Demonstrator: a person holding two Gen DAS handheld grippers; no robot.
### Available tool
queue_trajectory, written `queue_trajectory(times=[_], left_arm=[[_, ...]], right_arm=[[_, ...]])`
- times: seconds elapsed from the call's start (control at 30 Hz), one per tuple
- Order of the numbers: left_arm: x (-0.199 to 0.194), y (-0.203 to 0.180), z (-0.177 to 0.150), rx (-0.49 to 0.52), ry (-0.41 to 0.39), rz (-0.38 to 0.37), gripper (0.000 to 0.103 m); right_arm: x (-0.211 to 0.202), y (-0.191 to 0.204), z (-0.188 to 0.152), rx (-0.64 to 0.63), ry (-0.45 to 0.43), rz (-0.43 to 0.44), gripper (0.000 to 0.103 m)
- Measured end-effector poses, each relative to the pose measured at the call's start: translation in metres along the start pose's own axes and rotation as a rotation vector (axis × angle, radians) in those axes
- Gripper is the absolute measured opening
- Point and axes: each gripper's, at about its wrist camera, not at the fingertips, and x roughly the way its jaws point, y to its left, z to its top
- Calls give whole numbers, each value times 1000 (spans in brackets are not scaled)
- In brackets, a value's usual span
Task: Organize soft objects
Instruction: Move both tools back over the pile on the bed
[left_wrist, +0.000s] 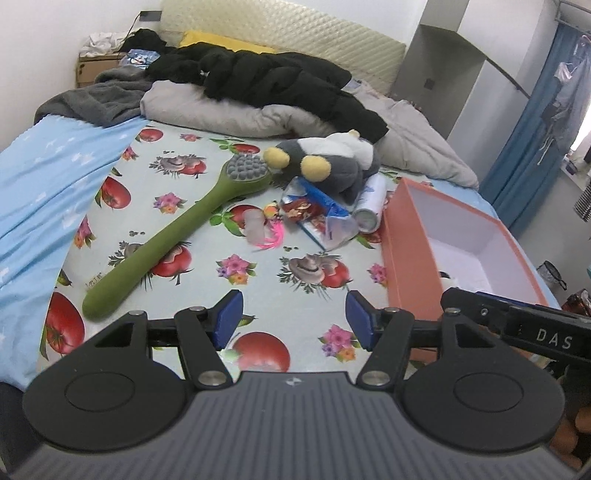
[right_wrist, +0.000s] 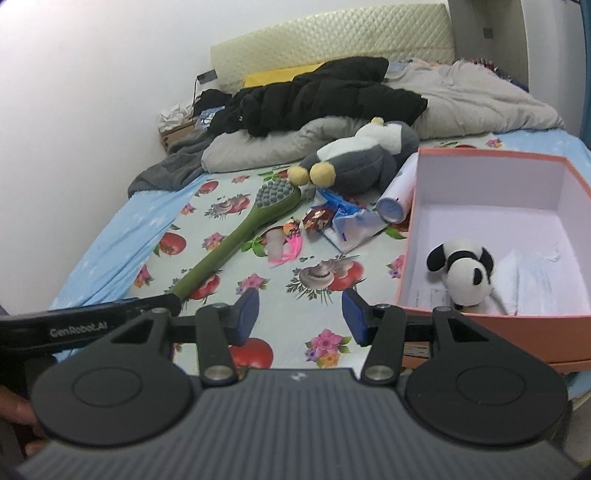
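A grey and white plush penguin (left_wrist: 332, 162) with yellow feet lies on the bed beyond the clutter; it also shows in the right wrist view (right_wrist: 354, 162). A small panda plush (right_wrist: 461, 269) sits inside the open orange box (right_wrist: 480, 162), whose near wall shows in the left wrist view (left_wrist: 406, 258). My left gripper (left_wrist: 291, 317) is open and empty, low over the patterned sheet, left of the box. My right gripper (right_wrist: 299, 317) is open and empty, just left of the box's near corner.
A green long-handled brush (left_wrist: 177, 229), a pink feather toy (left_wrist: 271, 236), snack wrappers (left_wrist: 317, 214) and a white can (left_wrist: 369, 206) lie mid-bed. A black jacket (left_wrist: 280, 81) and grey duvet (left_wrist: 229, 110) are piled at the head. A white packet (right_wrist: 532, 280) lies in the box.
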Motion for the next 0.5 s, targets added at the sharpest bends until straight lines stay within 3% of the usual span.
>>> queue_trajectory(times=[0.27,0.5], left_arm=[[55,15,18,-12,0,-3,67],[128,37,33,-37,47,8,66]], right_arm=[[51,-2,23,11,11,30,53],[113,-3,44,24,56,58,53]])
